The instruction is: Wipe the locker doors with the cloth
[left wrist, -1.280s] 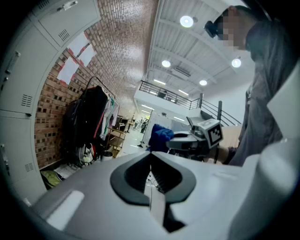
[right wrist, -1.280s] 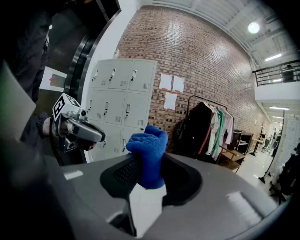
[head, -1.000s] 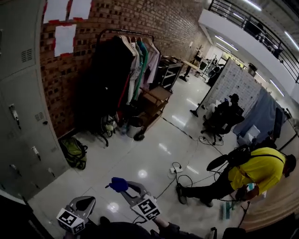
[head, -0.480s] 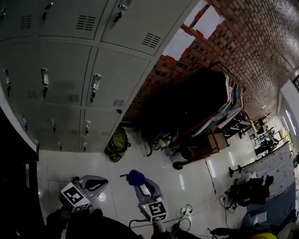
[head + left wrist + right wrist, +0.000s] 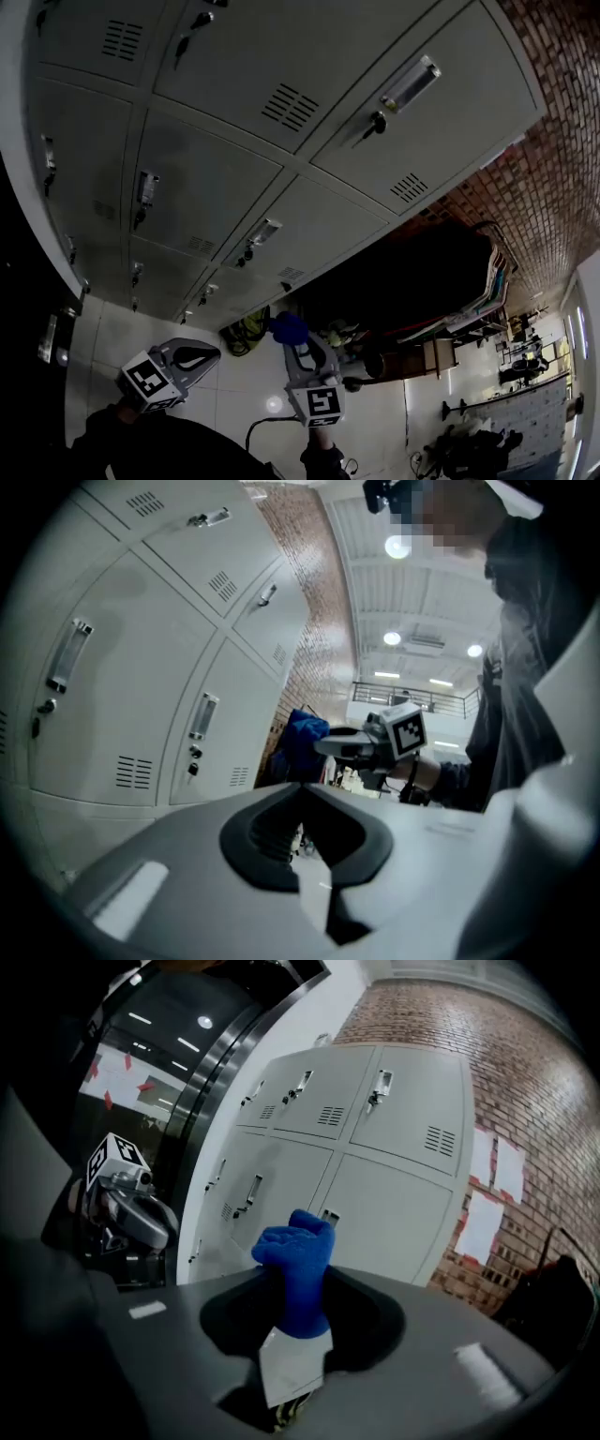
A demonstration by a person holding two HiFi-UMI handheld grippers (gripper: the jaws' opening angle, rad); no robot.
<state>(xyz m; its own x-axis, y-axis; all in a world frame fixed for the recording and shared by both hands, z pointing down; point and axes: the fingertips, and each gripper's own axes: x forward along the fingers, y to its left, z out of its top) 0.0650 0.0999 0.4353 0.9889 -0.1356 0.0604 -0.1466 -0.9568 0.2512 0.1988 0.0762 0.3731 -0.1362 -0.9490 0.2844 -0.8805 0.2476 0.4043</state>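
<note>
A bank of grey locker doors [image 5: 281, 141] fills the head view, each with a handle, a lock and a vent. My right gripper [image 5: 292, 336] is shut on a bunched blue cloth [image 5: 289, 327], held in the air below the lockers and apart from them. The cloth [image 5: 297, 1265] sticks up between the jaws in the right gripper view, with the locker doors [image 5: 375, 1147] behind it. My left gripper [image 5: 200, 353] is shut and holds nothing, to the left of the right one. From the left gripper view, locker doors [image 5: 122, 677] stand close on the left and the blue cloth [image 5: 302, 742] shows farther off.
A brick wall [image 5: 553, 122] adjoins the lockers on the right. Below it stands a clothes rack with dark garments [image 5: 412, 281]. A green backpack [image 5: 246, 330] lies on the glossy floor [image 5: 234, 394] at the foot of the lockers. A dark doorway edge [image 5: 19, 309] is at the left.
The head view has swung up from the floor and rack to the locker doors, which now loom close. Both grippers stay low in view; the right one still holds the cloth.
</note>
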